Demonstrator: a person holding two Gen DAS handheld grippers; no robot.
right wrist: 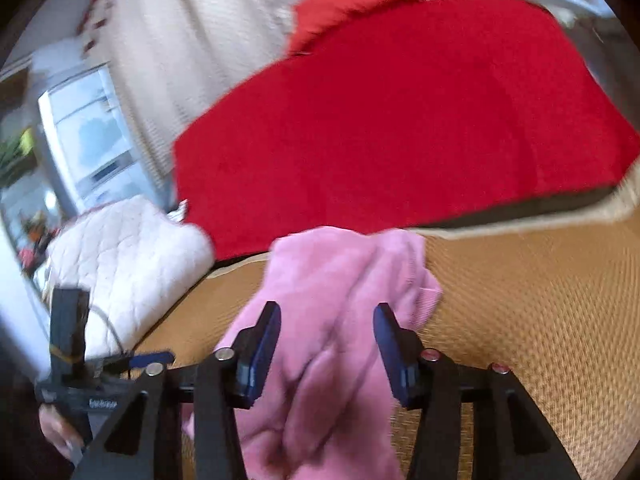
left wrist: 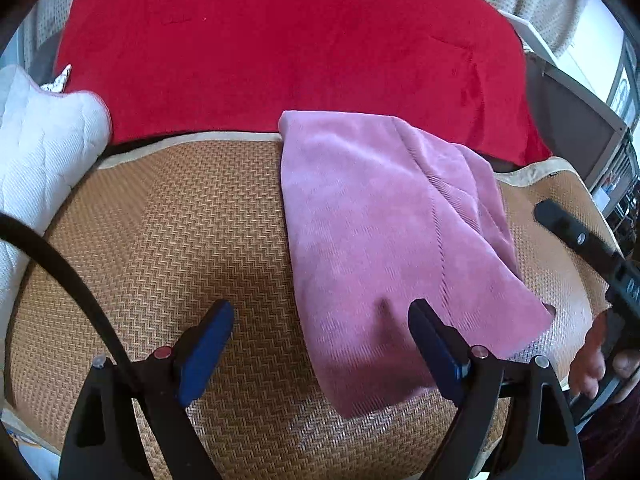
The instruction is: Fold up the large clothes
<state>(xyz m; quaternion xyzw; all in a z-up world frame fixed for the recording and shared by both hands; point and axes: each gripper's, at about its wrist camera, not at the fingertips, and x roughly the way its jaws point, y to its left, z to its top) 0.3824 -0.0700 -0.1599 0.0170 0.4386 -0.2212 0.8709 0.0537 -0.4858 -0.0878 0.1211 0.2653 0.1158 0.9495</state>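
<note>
A pink garment point(left wrist: 380, 240) lies folded in a long strip on a woven straw mat point(left wrist: 180, 220). My left gripper point(left wrist: 320, 320) is open above the mat, its right finger over the garment's near left edge and its left finger over bare mat. It holds nothing. In the blurred right wrist view the pink garment point(right wrist: 332, 320) lies under my right gripper point(right wrist: 326, 320), which is open and empty above its near part. The right gripper also shows at the right edge of the left wrist view point(left wrist: 592, 256).
A red blanket point(left wrist: 280, 48) covers the bed beyond the mat. A white quilted pillow point(left wrist: 36, 152) lies at the left. A black cable point(left wrist: 60, 268) crosses the left wrist view. Curtains point(right wrist: 208, 40) and a window point(right wrist: 92, 132) stand behind.
</note>
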